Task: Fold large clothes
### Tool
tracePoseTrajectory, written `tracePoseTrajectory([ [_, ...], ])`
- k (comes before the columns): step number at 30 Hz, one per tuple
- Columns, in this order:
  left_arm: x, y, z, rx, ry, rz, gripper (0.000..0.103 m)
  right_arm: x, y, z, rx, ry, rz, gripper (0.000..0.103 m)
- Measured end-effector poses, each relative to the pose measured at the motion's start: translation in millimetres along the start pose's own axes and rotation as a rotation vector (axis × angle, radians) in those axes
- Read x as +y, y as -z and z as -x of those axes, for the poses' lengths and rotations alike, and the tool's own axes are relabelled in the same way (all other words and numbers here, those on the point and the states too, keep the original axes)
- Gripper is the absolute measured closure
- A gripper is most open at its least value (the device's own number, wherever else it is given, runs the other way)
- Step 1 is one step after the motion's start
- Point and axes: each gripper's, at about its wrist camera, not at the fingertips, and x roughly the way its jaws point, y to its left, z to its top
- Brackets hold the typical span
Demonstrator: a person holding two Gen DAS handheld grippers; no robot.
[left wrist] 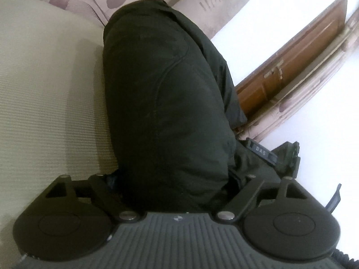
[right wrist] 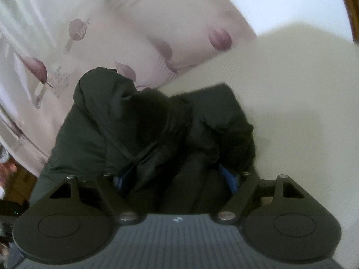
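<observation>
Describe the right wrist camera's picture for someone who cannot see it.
A bulky dark jacket lies bunched on a cream ribbed bed cover, filling the middle of the view. The right gripper sits at the bottom with jaws spread wide around the jacket's near folds, blue pads showing. Behind lies pale bedding with purple leaf prints.

Very dark, near-black green on the padded jacket (right wrist: 143, 134), plain apart from stitched seams. Bright blue on the gripper pads (right wrist: 231, 179) beside it. Pale cream with fine ribbing on the mattress cover (left wrist: 44, 89). Pinkish beige with mauve leaves on the bedsheet (right wrist: 134, 33). Reddish brown on the wooden door (left wrist: 298, 62).
</observation>
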Motion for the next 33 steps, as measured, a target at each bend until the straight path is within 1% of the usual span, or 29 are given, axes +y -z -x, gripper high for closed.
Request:
tracePoseTrajectory([
  [2, 2, 3, 18, 0.003, -0.023, -0.010, 0.020, 12, 11, -2, 0.003, -0.014, -0.009, 0.026],
  [6, 15, 9, 61, -0.004, -0.068, 0.003, 0.019, 45, 34, -16, 0.029, -0.081, -0.012, 0.026],
  [8, 27, 17, 84, -0.025, -0.100, 0.022, 0.014, 63, 47, -26, 0.042, -0.118, -0.005, 0.026],
  [10, 29, 23, 100, -0.042, -0.153, 0.000, 0.012, 79, 57, -33, 0.056, -0.141, 0.017, 0.025],
  [12, 23, 25, 109, -0.063, -0.198, -0.017, 0.012, 91, 57, -37, 0.077, -0.143, 0.048, 0.025],
  [14, 15, 28, 119, -0.086, -0.238, -0.025, 0.012, 105, 51, -34, 0.088, -0.118, 0.095, 0.025],
  [15, 9, 30, 121, -0.104, -0.253, -0.024, 0.014, 112, 46, -29, 0.089, -0.113, 0.132, 0.024],
  [18, -12, 34, 123, -0.158, -0.306, -0.058, 0.014, 130, 30, -18, 0.085, -0.088, 0.235, 0.023],
  [20, -21, 38, 131, -0.197, -0.321, -0.074, 0.014, 138, 21, -13, 0.089, -0.085, 0.270, 0.021],
  [22, -29, 40, 138, -0.238, -0.328, -0.081, 0.014, 144, 10, -10, 0.083, -0.050, 0.303, 0.018],
  [25, -37, 45, 157, -0.299, -0.298, -0.100, 0.012, 153, -1, -8, 0.054, -0.027, 0.352, 0.014],
  [28, -55, 43, 156, -0.300, -0.290, -0.175, 0.009, 167, -13, -17, 0.041, -0.049, 0.379, 0.013],
  [30, -62, 42, 148, -0.293, -0.261, -0.208, 0.009, 180, -17, -30, 0.047, -0.059, 0.422, 0.013],
  [31, -65, 40, 140, -0.282, -0.251, -0.214, 0.009, 186, -18, -39, 0.066, -0.070, 0.439, 0.014],
  [32, -68, 41, 131, -0.269, -0.245, -0.216, 0.008, 193, -16, -46, 0.087, -0.081, 0.461, 0.020],
  [33, -69, 42, 123, -0.258, -0.234, -0.220, 0.006, 202, -12, -51, 0.091, -0.073, 0.502, 0.051],
])
